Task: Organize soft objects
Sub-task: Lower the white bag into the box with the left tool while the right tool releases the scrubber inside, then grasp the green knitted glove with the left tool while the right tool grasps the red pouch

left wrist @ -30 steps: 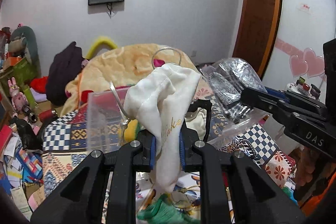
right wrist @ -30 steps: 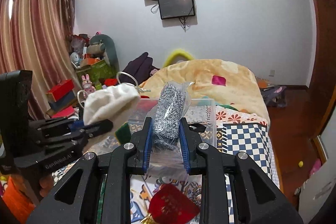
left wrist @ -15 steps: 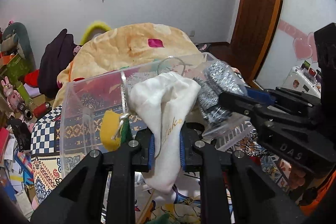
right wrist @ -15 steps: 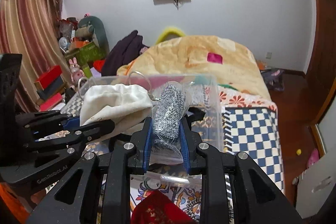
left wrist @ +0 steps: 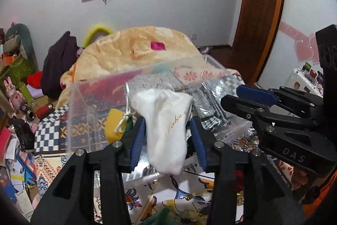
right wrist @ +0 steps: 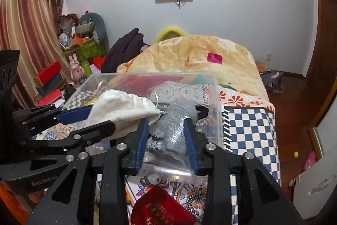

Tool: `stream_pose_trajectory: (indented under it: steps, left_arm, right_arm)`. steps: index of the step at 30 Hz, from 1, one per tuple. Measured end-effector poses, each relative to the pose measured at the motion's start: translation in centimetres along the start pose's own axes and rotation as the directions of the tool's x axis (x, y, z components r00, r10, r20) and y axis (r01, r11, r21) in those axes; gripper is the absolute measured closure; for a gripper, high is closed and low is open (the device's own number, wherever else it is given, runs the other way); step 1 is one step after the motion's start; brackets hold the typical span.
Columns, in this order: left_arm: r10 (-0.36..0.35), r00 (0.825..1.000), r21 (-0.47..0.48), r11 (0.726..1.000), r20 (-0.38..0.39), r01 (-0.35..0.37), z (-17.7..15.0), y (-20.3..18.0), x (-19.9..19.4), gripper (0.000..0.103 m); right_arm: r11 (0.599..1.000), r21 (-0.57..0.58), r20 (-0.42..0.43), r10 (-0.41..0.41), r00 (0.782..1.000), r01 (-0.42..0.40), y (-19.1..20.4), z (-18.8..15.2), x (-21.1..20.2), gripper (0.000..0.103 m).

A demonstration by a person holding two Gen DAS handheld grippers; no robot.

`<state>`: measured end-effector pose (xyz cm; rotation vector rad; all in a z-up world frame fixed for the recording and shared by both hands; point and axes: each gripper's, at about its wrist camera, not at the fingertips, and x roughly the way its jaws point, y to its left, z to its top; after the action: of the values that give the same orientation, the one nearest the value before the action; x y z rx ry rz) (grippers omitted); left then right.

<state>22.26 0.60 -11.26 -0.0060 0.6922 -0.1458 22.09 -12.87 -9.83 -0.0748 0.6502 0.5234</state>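
Observation:
A clear plastic box (left wrist: 88,98) stands on the patterned bedspread; it also shows in the right wrist view (right wrist: 217,98). My left gripper (left wrist: 167,130) has opened, its jaws now apart from the white drawstring pouch (left wrist: 166,125), which hangs loose between them over the box's near side. My right gripper (right wrist: 166,130) is open too, with the grey knit item in a clear bag (right wrist: 174,125) loose between its jaws above the box. The pouch (right wrist: 124,109) and left gripper (right wrist: 63,125) show at left in the right wrist view. A yellow soft item (left wrist: 113,125) lies inside the box.
A peach blanket (right wrist: 200,56) is heaped behind the box. A red pouch (right wrist: 160,208) and a checkered cloth (right wrist: 248,136) lie on the bed. Toys, boxes and a dark garment (right wrist: 126,47) crowd the left. A white cabinet (right wrist: 316,189) stands at the right.
Both grippers moved forward and down over the box, then their jaws spread apart. The pouch and the bagged grey item went from being clamped to hanging loose.

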Motion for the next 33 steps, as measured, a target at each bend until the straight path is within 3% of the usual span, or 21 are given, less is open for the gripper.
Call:
stream_pose_trajectory:
  steps: [7, 12, 15, 21, 28, 33]
  left_arm:
    - [0.014, 0.996, -0.001, 1.0, 0.088, -0.013, 0.2, -0.1, -4.0, 0.052]
    - [0.003, 0.992, -0.011, 1.0, 0.129, -0.001, -0.2, 0.1, -6.5, 0.045]
    - [-0.002, 0.991, 0.002, 1.0, 0.136, 0.002, -1.1, -0.1, -7.6, 0.041]
    - [-0.016, 0.994, -0.008, 1.0, 0.104, 0.017, -3.5, -0.3, -8.2, 0.041]
    - [-0.019, 1.0, -0.032, 0.999, 0.016, 0.019, -7.0, -0.5, -7.0, 0.039]
    - [-0.044, 0.998, -0.098, 0.994, -0.034, 0.04, -9.4, -0.1, -6.1, 0.039]
  right_arm:
    - [1.0, -0.018, 0.07, -0.01, 0.997, 0.011, 0.4, 0.4, -2.9, 0.058]
    - [1.0, -0.027, 0.116, -0.005, 0.993, 0.008, 0.5, 0.3, -5.1, 0.041]
    - [1.0, -0.026, 0.127, -0.009, 0.992, 0.013, 0.3, -0.5, -5.9, 0.037]
    - [0.999, -0.025, 0.095, -0.021, 0.995, 0.023, 0.5, -2.4, -6.2, 0.035]
    - [1.0, -0.01, 0.01, 0.008, 1.0, -0.008, 1.1, -5.5, -5.1, 0.035]
    - [1.0, -0.011, -0.056, 0.0, 0.998, 0.0, 1.2, -7.2, -3.6, 0.035]
